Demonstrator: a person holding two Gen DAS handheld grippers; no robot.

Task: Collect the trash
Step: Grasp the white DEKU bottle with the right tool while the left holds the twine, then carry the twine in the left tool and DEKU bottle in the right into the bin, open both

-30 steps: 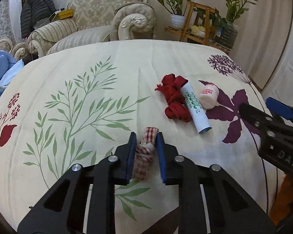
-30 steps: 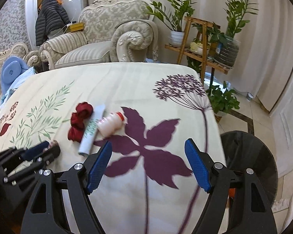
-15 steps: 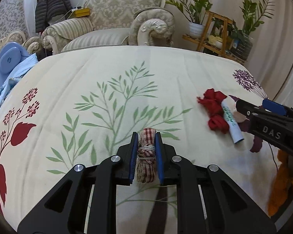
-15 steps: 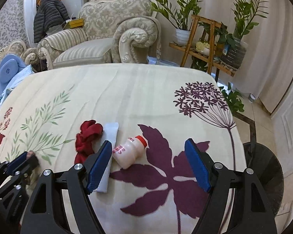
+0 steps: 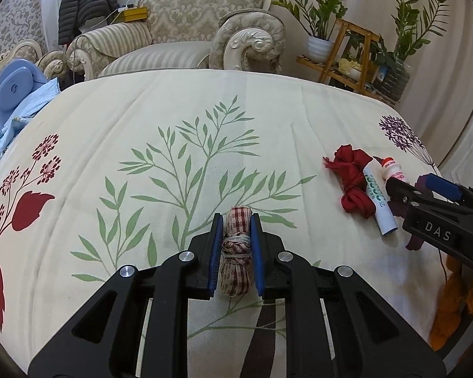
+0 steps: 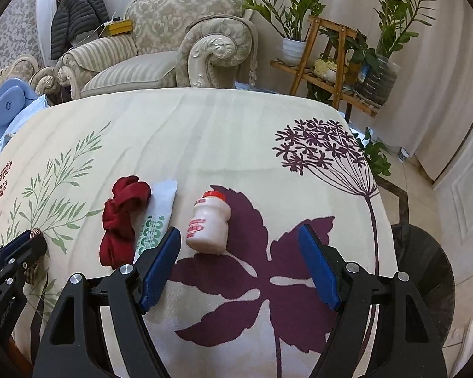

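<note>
My left gripper is shut on a knotted red-and-white checked cloth bundle, held just above the floral tablecloth. To its right lie a red cloth knot, a white tube with green print and a small white bottle with a red cap. My right gripper is open, low over the table, its jaws just short of the bottle, with the tube and red cloth to the left. The left gripper shows at the left edge of the right wrist view.
A dark round bin stands on the floor past the table's right edge. An armchair and a plant stand are behind the table. A blue object and blue cloth lie at the far left.
The left gripper has swung left with the checked bundle held, so the red cloth, tube and bottle now sit further right. The right gripper has moved forward and left toward the bottle.
</note>
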